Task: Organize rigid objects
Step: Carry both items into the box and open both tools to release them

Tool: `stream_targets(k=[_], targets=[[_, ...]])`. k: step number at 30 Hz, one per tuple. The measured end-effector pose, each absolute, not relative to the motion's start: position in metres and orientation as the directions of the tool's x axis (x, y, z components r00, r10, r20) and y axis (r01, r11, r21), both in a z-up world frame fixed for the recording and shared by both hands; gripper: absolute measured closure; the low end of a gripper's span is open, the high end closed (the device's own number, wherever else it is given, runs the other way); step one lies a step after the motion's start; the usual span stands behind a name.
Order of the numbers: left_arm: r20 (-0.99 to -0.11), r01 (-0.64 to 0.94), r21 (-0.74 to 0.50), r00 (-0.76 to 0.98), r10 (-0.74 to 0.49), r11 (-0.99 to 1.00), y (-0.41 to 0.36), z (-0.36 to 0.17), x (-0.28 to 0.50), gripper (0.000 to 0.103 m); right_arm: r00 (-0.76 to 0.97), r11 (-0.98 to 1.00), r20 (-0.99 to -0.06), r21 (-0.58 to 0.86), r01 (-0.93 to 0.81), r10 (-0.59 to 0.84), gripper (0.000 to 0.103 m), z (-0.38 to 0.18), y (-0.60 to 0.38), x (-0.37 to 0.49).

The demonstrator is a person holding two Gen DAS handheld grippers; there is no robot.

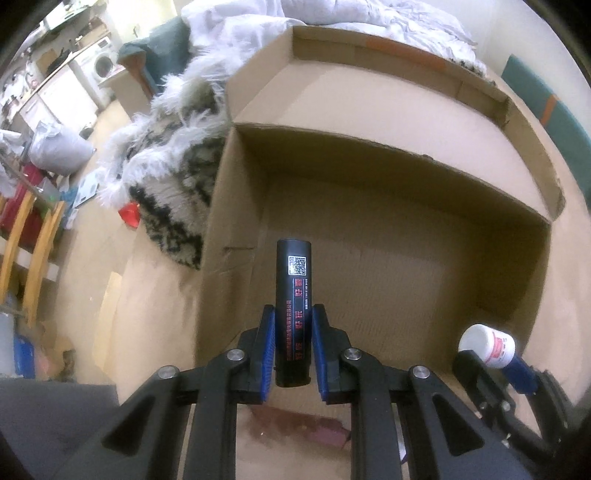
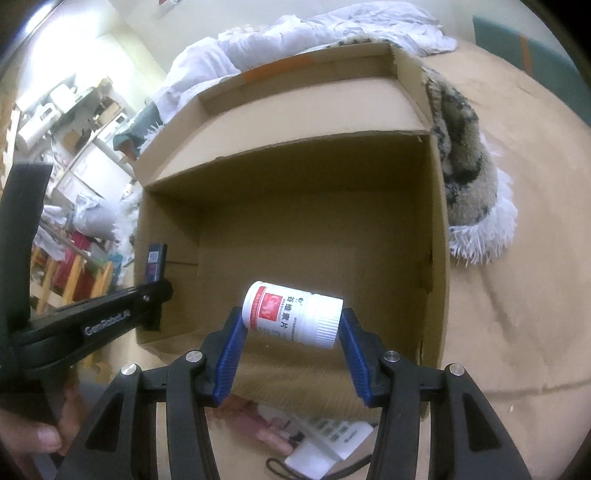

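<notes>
The left hand-held gripper [image 1: 293,345] has its blue ribbed pads closed tight on a black cylindrical tube with a QR-code label and red print [image 1: 293,295]. The tube stands lengthwise between the pads, its far end reaching out past the fingertips and hanging over the near left part of an open brown cardboard box [image 1: 388,258]. The box's inside shows only bare cardboard floor, and its far flap [image 1: 369,92] is folded outward.

The right hand-held gripper [image 2: 291,345] stands roughly half open, its blue pads pressed on the two ends of a white plastic pill bottle with a red-and-white label and a ribbed white cap [image 2: 291,317]. The bottle lies crosswise between the pads, cap toward the right pad, held above the near edge of the box [image 2: 295,229]. In the left wrist view the same bottle [image 1: 487,347] shows at the lower right, just beside the box's near right corner.

The box sits on a tan surface [image 2: 517,295]. A shaggy white and black patterned rug [image 1: 173,147] lies against the box's side, and rumpled white bedding [image 1: 369,14] is heaped behind it. A white calculator [image 2: 332,435] and a pink object [image 2: 266,432] lie on the surface under the right gripper, outside the box. A person's fingers [image 2: 33,439] wrap the left gripper's handle.
</notes>
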State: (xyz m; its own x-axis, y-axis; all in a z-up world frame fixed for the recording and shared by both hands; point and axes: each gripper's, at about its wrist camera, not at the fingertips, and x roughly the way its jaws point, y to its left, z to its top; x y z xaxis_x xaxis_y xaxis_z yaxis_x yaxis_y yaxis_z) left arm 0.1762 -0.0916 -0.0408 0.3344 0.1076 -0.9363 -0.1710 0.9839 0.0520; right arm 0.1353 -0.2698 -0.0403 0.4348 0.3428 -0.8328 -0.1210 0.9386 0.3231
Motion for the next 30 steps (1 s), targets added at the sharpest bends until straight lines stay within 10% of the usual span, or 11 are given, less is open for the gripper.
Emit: stream_targets(k=[30], targets=[[-0.949, -0.115, 0.085, 0.293, 0.115, 0.990, -0.092, -0.116, 0.205, 0.086, 0.311, 0.964, -0.913, 0.242, -0.107, 0.264, 0.049, -0.097, -0.258, 0.173]])
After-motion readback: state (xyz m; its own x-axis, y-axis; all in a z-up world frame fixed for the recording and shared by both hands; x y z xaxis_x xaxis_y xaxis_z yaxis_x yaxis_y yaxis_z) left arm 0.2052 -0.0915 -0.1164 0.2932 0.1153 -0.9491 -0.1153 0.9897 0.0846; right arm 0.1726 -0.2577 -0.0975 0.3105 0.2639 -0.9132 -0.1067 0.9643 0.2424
